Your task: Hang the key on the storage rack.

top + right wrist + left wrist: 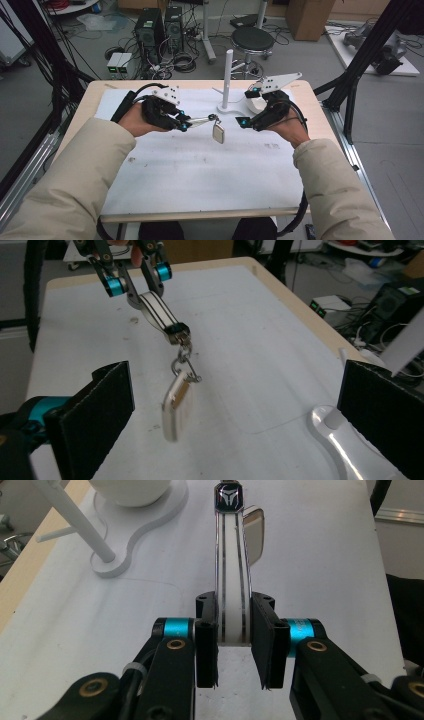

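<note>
1. Where the high view looks down on the table (150, 170), the left gripper (184, 125) is held above the white sheet at centre-left, jaws pointing toward the middle.
2. Its jaws are clamped on the white strap (233, 590) of a keychain; the left gripper view shows the two black pads (206, 650) pressed against either side of the strap's near end.
3. The strap runs out level from the jaws to a dark metal clasp (228, 497) at its far end.
4. From the clasp a short chain (184, 362) drops to a pale rectangular tag (177, 407), which hangs free above the sheet, tilted, touching nothing.
5. The right gripper (248, 107) is held at centre-right, just beside the tag and apart from it.
6. Its jaws stand wide apart with nothing between them, as the right gripper view shows; the tag hangs beyond them.
7. A white stand (227, 80) with an upright post rises at the far middle of the table, its curved base (345, 450) lying close under the right gripper.
</note>
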`<control>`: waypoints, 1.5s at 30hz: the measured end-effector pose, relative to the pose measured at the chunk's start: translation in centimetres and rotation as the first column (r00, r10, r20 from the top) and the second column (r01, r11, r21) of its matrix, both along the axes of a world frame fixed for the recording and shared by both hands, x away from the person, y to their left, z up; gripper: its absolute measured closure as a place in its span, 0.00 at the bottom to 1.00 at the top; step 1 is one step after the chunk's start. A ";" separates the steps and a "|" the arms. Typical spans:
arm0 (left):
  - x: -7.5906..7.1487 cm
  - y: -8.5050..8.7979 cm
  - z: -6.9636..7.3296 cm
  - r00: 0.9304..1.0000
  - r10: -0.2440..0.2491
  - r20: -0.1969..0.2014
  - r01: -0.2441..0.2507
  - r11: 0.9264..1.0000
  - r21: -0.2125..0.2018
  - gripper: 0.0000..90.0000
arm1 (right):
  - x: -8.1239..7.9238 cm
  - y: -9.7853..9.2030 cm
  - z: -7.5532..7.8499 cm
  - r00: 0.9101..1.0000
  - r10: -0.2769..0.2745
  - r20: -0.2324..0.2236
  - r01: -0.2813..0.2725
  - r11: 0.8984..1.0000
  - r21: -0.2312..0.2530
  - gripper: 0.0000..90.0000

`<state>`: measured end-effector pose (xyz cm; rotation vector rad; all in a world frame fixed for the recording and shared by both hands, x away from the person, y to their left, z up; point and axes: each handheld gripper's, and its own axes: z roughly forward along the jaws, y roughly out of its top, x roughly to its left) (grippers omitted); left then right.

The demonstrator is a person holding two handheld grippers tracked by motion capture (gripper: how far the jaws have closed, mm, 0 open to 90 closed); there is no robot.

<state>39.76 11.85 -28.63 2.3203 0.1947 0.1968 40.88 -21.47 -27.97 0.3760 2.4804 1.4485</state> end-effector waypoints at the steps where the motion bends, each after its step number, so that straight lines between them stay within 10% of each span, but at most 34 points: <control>1: 0.0 -0.1 0.0 1.000 -0.001 0.002 0.001 1.000 -0.001 0.82 | 0.1 0.3 0.1 1.000 0.012 -0.009 -0.012 1.000 -0.011 0.01; 13: 0.2 -0.5 -0.2 1.000 -0.019 -0.011 0.019 1.000 -0.004 0.82 | 1.2 3.8 0.6 0.989 0.138 -0.047 -0.142 0.986 -0.093 0.01; 25: 0.0 -1.5 -0.6 0.999 -0.051 -0.012 0.051 0.999 0.003 0.82 | 1.3 7.1 -0.3 0.969 0.229 -0.097 -0.246 0.942 -0.228 0.01; 45: 0.0 -1.6 -0.8 0.998 -0.064 -0.018 0.065 0.998 0.015 0.82 | 1.6 8.0 -1.1 0.942 0.299 -0.155 -0.333 0.889 -0.314 0.54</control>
